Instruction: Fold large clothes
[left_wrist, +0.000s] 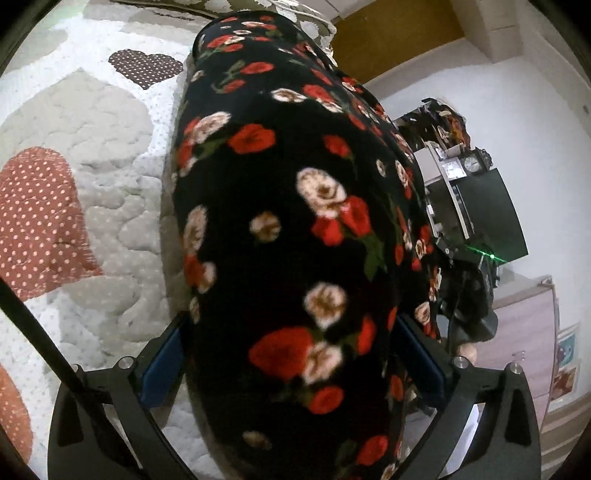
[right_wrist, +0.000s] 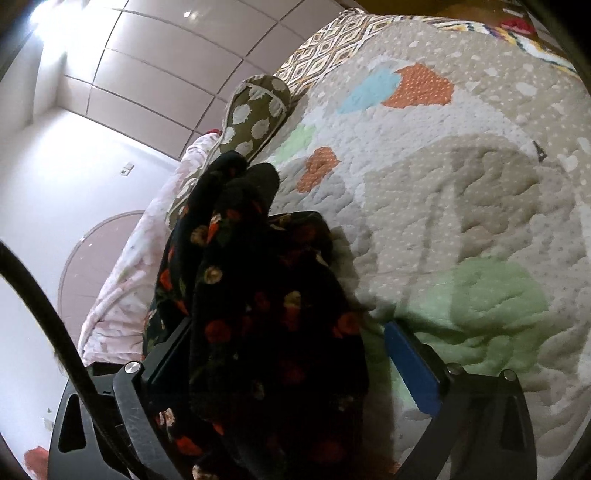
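Note:
A large black garment with red and cream flowers (left_wrist: 280, 229) hangs stretched over the quilted bed cover (left_wrist: 92, 166). My left gripper (left_wrist: 291, 354) has its jaws wide apart with the cloth bulging between the blue pads (left_wrist: 162, 365); whether it grips the cloth is hidden. In the right wrist view the same garment (right_wrist: 258, 295) is bunched in thick folds between the jaws of my right gripper (right_wrist: 295, 354). Its right blue pad (right_wrist: 410, 365) stands apart from the cloth, over the quilt (right_wrist: 461, 203).
The quilt has heart patches in red dots (left_wrist: 37, 221) and brown dots (left_wrist: 147, 66). A spotted olive pillow (right_wrist: 255, 114) lies at the bed's edge. The other handheld gripper (left_wrist: 476, 206) shows at the right, before a white wall (left_wrist: 517, 110). A black cable (right_wrist: 44, 306) crosses at the left.

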